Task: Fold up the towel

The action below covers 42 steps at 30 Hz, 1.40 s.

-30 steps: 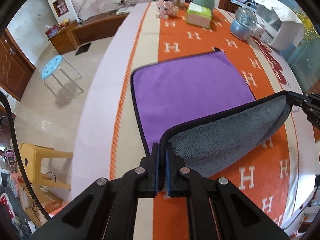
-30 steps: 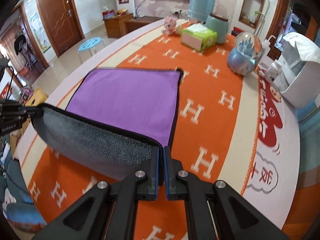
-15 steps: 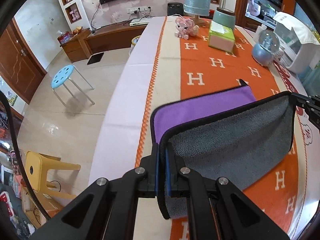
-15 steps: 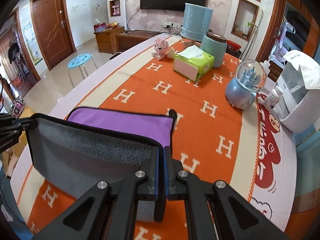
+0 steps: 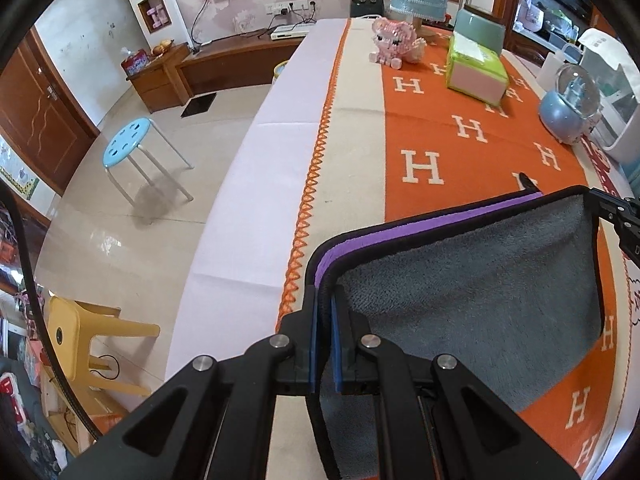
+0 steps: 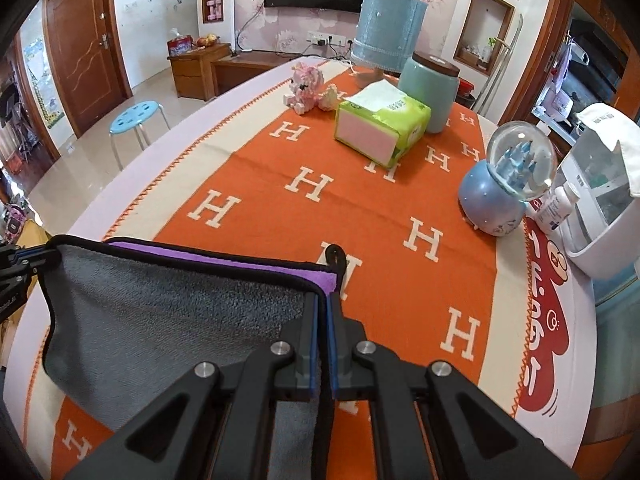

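Left gripper (image 5: 324,300) clamped shut on one towel (image 5: 472,296) corner. Right gripper (image 6: 323,304) pinched shut on the other, grey side facing back.

Towel's (image 5: 472,300) purple face mostly hidden beneath its grey fold.

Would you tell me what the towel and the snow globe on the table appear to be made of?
The towel looks like plush microfibre: a fuzzy grey pile on one face, smoother purple on the other, with a stitched black edge binding. The snow globe seems to have a clear glass or plastic dome, judging by its glossy highlights, on a smooth pale-blue base, possibly glazed ceramic or resin.
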Each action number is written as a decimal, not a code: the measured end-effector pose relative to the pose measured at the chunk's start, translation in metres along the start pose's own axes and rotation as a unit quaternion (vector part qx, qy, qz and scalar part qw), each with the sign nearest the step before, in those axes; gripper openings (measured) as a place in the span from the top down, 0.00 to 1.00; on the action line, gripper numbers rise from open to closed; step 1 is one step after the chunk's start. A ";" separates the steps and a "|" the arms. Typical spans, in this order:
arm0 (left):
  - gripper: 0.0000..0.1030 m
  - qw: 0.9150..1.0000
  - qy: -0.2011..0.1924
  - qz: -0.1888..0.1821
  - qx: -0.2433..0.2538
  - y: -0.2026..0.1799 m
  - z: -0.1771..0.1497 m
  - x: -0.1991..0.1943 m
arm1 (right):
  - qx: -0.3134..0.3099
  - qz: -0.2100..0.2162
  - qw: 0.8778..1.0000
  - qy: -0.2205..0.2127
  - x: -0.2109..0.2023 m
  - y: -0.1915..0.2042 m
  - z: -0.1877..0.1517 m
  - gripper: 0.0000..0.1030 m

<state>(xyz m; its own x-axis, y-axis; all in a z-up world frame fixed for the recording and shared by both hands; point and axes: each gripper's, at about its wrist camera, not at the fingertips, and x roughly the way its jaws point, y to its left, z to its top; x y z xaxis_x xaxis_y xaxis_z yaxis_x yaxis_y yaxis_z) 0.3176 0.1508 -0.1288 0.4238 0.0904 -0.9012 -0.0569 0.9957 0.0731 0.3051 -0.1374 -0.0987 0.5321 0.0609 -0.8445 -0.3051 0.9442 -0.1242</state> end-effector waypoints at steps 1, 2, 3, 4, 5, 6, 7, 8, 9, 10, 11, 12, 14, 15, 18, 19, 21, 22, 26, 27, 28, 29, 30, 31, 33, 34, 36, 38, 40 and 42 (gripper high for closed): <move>0.96 1.000 0.002 0.000 -0.001 0.000 0.001 0.004 | 0.001 -0.001 1.000 0.002 0.003 0.000 0.000 0.96; 0.96 1.000 0.004 0.000 -0.002 0.000 0.002 0.009 | 0.003 -0.002 1.000 0.005 0.007 -0.001 0.001 0.96; 0.96 1.000 0.005 0.001 -0.003 0.000 0.004 0.012 | 0.005 -0.002 1.000 0.007 0.011 -0.001 0.002 0.96; 0.96 1.000 0.008 0.001 -0.005 0.000 0.005 0.017 | 0.006 -0.002 1.000 0.008 0.013 -0.001 0.003 0.96; 0.95 1.000 0.009 0.001 -0.007 0.001 0.004 0.018 | 0.008 -0.002 1.000 0.010 0.016 -0.001 0.004 0.96; 0.95 1.000 0.010 0.002 -0.010 0.002 0.005 0.020 | 0.009 -0.002 1.000 0.011 0.019 -0.001 0.004 0.96; 0.95 1.000 0.013 0.001 -0.013 0.004 0.005 0.023 | 0.009 -0.002 1.000 0.012 0.021 0.000 0.004 0.96; 0.95 1.000 0.015 0.000 -0.016 0.004 0.006 0.025 | 0.009 -0.003 1.000 0.012 0.023 0.000 0.004 0.96; 0.95 1.000 0.017 -0.002 -0.019 0.006 0.007 0.029 | 0.009 -0.004 1.000 0.013 0.025 0.001 0.004 0.96; 0.95 1.000 0.019 -0.002 -0.021 0.007 0.007 0.030 | 0.009 -0.005 1.000 0.014 0.028 0.002 0.004 0.96; 0.95 1.000 0.021 -0.003 -0.022 0.007 0.008 0.033 | 0.009 -0.005 1.000 0.016 0.030 0.002 0.004 0.96; 0.95 0.999 0.023 -0.003 -0.023 0.008 0.008 0.035 | 0.009 -0.005 1.000 0.017 0.031 0.002 0.003 0.96; 0.95 0.999 0.027 -0.002 -0.023 0.008 0.009 0.040 | 0.008 -0.006 1.000 0.020 0.035 0.003 0.003 0.96; 0.95 0.999 0.029 -0.002 -0.023 0.008 0.009 0.042 | 0.007 -0.007 1.000 0.023 0.038 0.003 0.002 0.96; 0.95 0.999 0.031 -0.002 -0.023 0.008 0.010 0.047 | 0.005 -0.009 1.000 0.024 0.042 0.003 0.002 0.96; 0.95 0.999 0.031 -0.002 -0.023 0.008 0.011 0.048 | 0.005 -0.010 1.000 0.025 0.044 0.003 0.002 0.96; 0.95 0.999 0.032 -0.002 -0.024 0.008 0.011 0.050 | 0.005 -0.010 1.000 0.026 0.047 0.003 0.002 0.96; 0.94 0.999 0.033 -0.002 -0.025 0.009 0.011 0.051 | 0.005 -0.009 1.000 0.026 0.048 0.003 0.003 0.96; 0.93 0.999 0.038 0.001 -0.024 0.008 0.012 0.056 | -0.002 -0.014 0.999 0.030 0.053 0.005 0.003 0.96; 0.93 0.999 0.039 0.003 -0.024 0.008 0.012 0.057 | -0.004 -0.016 0.999 0.031 0.054 0.006 0.002 0.96; 0.91 0.999 0.040 0.004 -0.024 0.008 0.012 0.059 | -0.009 -0.020 0.999 0.033 0.056 0.007 0.002 0.96; 0.90 0.999 0.040 0.005 -0.025 0.009 0.012 0.060 | -0.011 -0.023 0.999 0.034 0.057 0.008 0.002 0.96; 0.90 0.999 0.041 0.007 -0.026 0.009 0.012 0.060 | -0.013 -0.023 0.999 0.034 0.058 0.008 0.001 0.96; 0.90 0.999 0.040 0.006 -0.027 0.009 0.012 0.061 | -0.013 -0.022 0.999 0.034 0.059 0.008 0.001 0.96; 0.90 0.999 0.038 0.007 -0.029 0.010 0.012 0.063 | -0.011 -0.021 0.999 0.034 0.060 0.007 0.001 0.96; 0.90 0.999 0.037 0.008 -0.028 0.010 0.012 0.063 | -0.010 -0.020 0.999 0.033 0.060 0.007 0.001 0.96; 0.90 0.999 0.036 0.009 -0.027 0.009 0.012 0.063 | -0.008 -0.020 0.999 0.033 0.062 0.006 0.001 0.96; 0.90 0.999 0.034 0.011 -0.025 0.009 0.012 0.064 | -0.012 -0.027 0.999 0.034 0.065 0.007 0.001 0.96; 0.90 0.999 0.033 0.013 -0.021 0.008 0.011 0.064 | -0.019 -0.035 0.999 0.033 0.066 0.010 0.001 0.95; 0.87 0.999 0.030 0.022 -0.014 0.006 0.011 0.064 | -0.025 -0.042 0.998 0.035 0.068 0.013 0.001 0.95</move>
<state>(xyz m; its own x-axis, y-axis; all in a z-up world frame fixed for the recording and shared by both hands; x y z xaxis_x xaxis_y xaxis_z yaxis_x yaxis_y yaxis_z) 0.3540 0.1629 -0.1812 0.3662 0.1319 -0.9211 -0.0995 0.9898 0.1022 0.3379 -0.1206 -0.1575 0.5016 -0.0417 -0.8641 -0.3027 0.9272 -0.2205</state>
